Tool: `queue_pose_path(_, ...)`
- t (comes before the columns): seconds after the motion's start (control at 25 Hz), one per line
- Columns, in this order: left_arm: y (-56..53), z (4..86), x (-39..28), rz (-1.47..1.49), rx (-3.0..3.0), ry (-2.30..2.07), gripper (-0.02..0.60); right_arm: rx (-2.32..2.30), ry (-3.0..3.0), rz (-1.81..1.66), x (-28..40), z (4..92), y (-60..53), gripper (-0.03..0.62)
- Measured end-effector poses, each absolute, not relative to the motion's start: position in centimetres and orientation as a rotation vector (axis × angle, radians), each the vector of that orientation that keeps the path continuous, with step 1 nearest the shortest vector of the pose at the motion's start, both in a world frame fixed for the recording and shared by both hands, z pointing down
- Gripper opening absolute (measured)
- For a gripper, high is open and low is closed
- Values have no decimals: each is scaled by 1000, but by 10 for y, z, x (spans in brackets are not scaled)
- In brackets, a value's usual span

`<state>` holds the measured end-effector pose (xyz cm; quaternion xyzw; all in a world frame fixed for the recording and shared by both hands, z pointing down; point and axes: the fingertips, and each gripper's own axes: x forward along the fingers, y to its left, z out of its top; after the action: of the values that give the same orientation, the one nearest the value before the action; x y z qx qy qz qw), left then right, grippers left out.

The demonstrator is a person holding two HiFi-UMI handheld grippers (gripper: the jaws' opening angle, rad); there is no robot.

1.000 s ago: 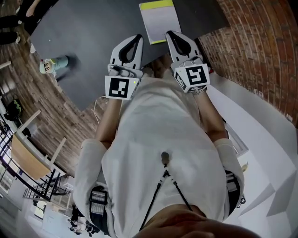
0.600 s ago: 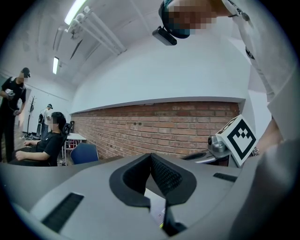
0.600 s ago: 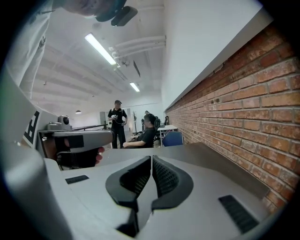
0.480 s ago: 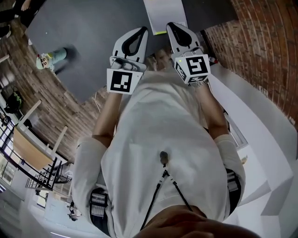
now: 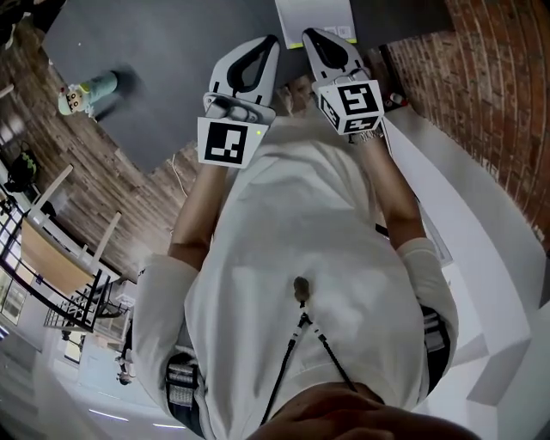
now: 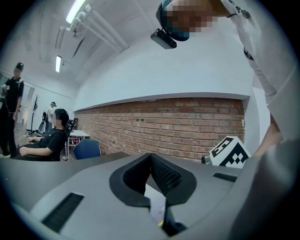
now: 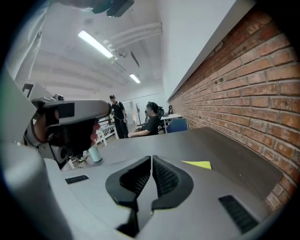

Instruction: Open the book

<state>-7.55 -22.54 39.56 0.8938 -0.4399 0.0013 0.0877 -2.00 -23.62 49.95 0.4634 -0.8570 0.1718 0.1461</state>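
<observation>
The book point(image 5: 314, 17), white-covered with a yellow-green strip along its near edge, lies closed on the dark grey table point(image 5: 163, 60) at the top of the head view. My left gripper point(image 5: 271, 40) is shut and empty, its tips just left of the book's near corner. My right gripper point(image 5: 309, 34) is also shut and empty, its tips over the book's near edge. In the left gripper view a piece of the book point(image 6: 157, 206) shows below the closed left gripper point(image 6: 151, 154). In the right gripper view the yellow-green strip point(image 7: 197, 164) lies beyond the closed right gripper point(image 7: 151, 158).
A pale green bottle point(image 5: 86, 90) stands on the table far to the left. The table's near edge runs by my grippers, with brick floor point(image 5: 481, 77) to the right. A brick wall point(image 6: 178, 126) lies behind; people sit at desks point(image 7: 150, 123) across the room.
Both grippers have come lower and closer to the book. The book has slid toward the top of the head view. Both stay shut.
</observation>
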Motion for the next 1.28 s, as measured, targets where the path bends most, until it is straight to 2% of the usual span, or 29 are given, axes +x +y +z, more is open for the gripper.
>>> queue_pose_path(1.16,-228,412,-83,35,2632,-1320,23,1080,-2189,591,-42,651,-228,41)
queue_pose_path(1.2,-228,413,-83,36,2631,-1318,23,1071,-2182,588,-42,655,-227,47)
queue_pose_path(1.24,-228,414,-83,37,2629,-1317,23,1057,-2177,591,-43,658,-226,85)
queue_pose_path(1.28,-228,414,-83,38,2627,-1316,23,1042,-2172,599,-44,662,-224,177)
